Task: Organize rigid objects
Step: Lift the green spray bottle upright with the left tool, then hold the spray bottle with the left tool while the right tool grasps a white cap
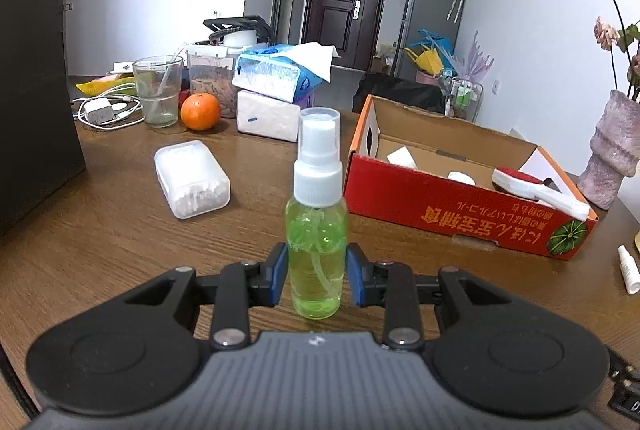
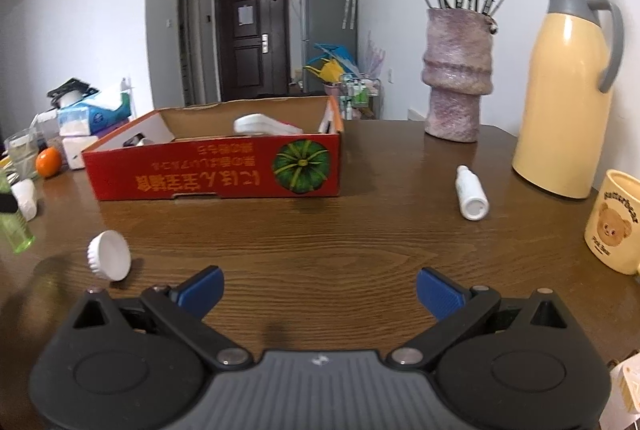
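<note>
In the left wrist view, the left gripper (image 1: 316,272) was clamped on the green spray bottle (image 1: 316,242), its blue pads pressed against the lower body on both sides while the bottle stood upright with its clear cap at twelve o'clock. The base of the bottle appeared to hang just above the wooden table (image 1: 120,242), though how far clear it was could not be told. The red cardboard box (image 1: 452,206) lay at about two o'clock from the bottle, already holding a white-handled brush (image 1: 536,190) and a small white jar (image 1: 461,177). A clear case of cotton swabs (image 1: 192,179) sat at ten o'clock, and an orange (image 1: 200,112) further off at eleven.

In the right wrist view, the right gripper (image 2: 318,292) hovered over bare tabletop with its jaws spread wide and nothing between them. A white screw cap (image 2: 110,256) rested at nine o'clock just beside the left finger, and a small white bottle (image 2: 472,192) lay on its side at two o'clock. The box stood at eleven o'clock.

The grip sat low on a smooth, round, liquid-filled body, so the bottle could likely pivot or slip if swung quickly towards the box. Its base might also catch the box's near wall if it was carried across too low, tipping it or shoving the box
</note>
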A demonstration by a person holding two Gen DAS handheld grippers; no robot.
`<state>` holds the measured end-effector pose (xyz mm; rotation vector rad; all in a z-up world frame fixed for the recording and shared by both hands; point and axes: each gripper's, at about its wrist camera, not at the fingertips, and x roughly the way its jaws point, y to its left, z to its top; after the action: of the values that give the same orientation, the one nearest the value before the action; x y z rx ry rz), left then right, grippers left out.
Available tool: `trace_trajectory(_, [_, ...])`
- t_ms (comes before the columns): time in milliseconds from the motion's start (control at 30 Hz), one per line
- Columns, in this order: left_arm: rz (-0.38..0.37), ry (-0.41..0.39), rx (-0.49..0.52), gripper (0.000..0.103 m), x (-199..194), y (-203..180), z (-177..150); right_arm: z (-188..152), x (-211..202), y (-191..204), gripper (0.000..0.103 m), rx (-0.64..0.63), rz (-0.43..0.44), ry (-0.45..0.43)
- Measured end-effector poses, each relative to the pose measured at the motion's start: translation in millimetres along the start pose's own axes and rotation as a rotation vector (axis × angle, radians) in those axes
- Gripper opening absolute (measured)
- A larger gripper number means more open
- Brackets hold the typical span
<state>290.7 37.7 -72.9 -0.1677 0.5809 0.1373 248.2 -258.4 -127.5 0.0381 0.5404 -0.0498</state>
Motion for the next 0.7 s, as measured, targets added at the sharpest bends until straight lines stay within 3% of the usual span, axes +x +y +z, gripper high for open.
trace_trajectory(700, [-0.009,-0.034,-0.02,0.032,-7.6,18.1,5.6,16.8,6.8,86.6,0.102,-0.21,0.23,0.014])
